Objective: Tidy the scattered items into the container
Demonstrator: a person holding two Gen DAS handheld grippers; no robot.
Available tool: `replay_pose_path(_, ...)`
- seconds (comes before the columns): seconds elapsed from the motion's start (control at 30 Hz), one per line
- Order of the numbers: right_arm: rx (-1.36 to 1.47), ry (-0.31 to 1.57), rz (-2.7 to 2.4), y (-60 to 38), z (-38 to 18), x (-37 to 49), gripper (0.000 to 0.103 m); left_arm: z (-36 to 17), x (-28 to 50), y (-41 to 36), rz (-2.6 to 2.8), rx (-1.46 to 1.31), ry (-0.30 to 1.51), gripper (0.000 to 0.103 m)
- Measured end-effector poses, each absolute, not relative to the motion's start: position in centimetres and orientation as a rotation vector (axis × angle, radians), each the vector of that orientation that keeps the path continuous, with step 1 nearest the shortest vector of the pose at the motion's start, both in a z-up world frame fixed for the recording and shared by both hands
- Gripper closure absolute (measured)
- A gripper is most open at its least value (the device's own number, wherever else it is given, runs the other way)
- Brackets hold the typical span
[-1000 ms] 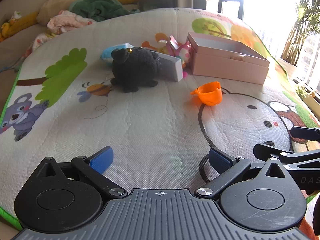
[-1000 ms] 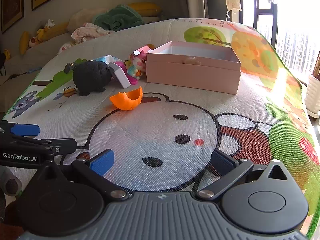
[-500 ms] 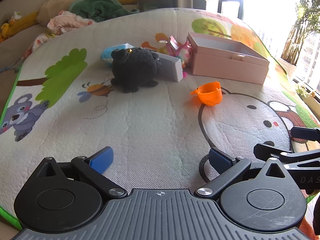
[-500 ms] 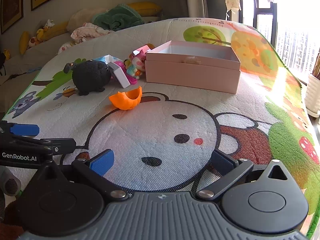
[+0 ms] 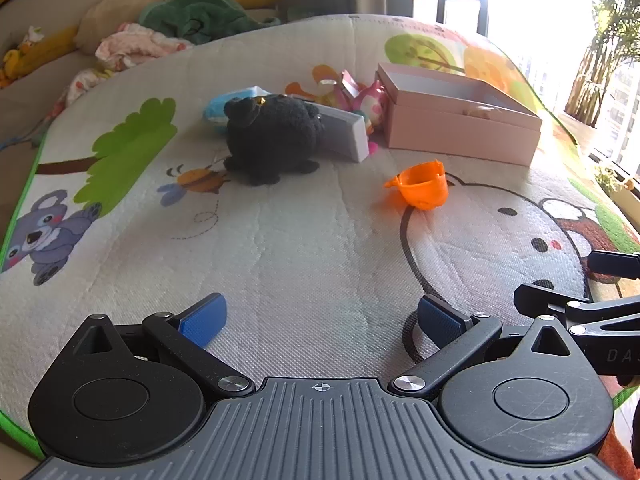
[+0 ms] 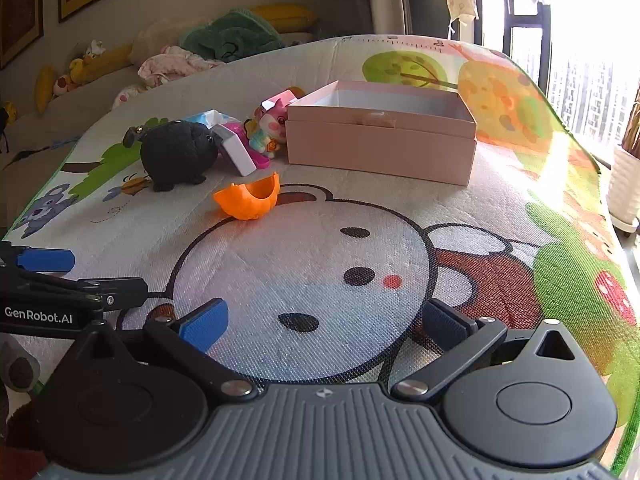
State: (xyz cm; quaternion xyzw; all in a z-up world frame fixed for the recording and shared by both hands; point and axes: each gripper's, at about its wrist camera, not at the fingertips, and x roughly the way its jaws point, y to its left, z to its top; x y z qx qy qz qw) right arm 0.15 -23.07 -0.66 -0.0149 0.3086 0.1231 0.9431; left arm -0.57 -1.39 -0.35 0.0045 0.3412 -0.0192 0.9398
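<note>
An open pink box (image 5: 460,128) (image 6: 380,140) stands at the far side of a cartoon play mat (image 5: 304,248). An orange cup (image 5: 420,186) (image 6: 248,198) lies on its side in front of it. A black plush toy (image 5: 272,140) (image 6: 176,154), a white box (image 5: 344,136) (image 6: 236,150), a pink pig toy (image 6: 270,126) and a blue packet (image 5: 218,106) cluster left of the pink box. My left gripper (image 5: 320,316) and right gripper (image 6: 324,320) are both open and empty, low over the mat's near edge, far from the items.
Cushions, clothes and soft toys (image 6: 224,36) lie on a sofa behind the mat. A window and a potted plant (image 6: 626,184) are on the right. The right gripper's fingers (image 5: 608,264) show at the left wrist view's right edge.
The right wrist view has shifted very slightly, with the scene a touch higher. The left gripper has not visibly moved. Both grippers stay open.
</note>
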Motion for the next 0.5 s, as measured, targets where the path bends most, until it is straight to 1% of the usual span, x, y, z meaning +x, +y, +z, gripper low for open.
replay_pose_path(0.5, -0.040, 0.638, 0.256, -22.80, -0.63, 0.17, 0.000, -0.17, -0.55, -1.32, -0.041, 0.018, 0.697, 0.000)
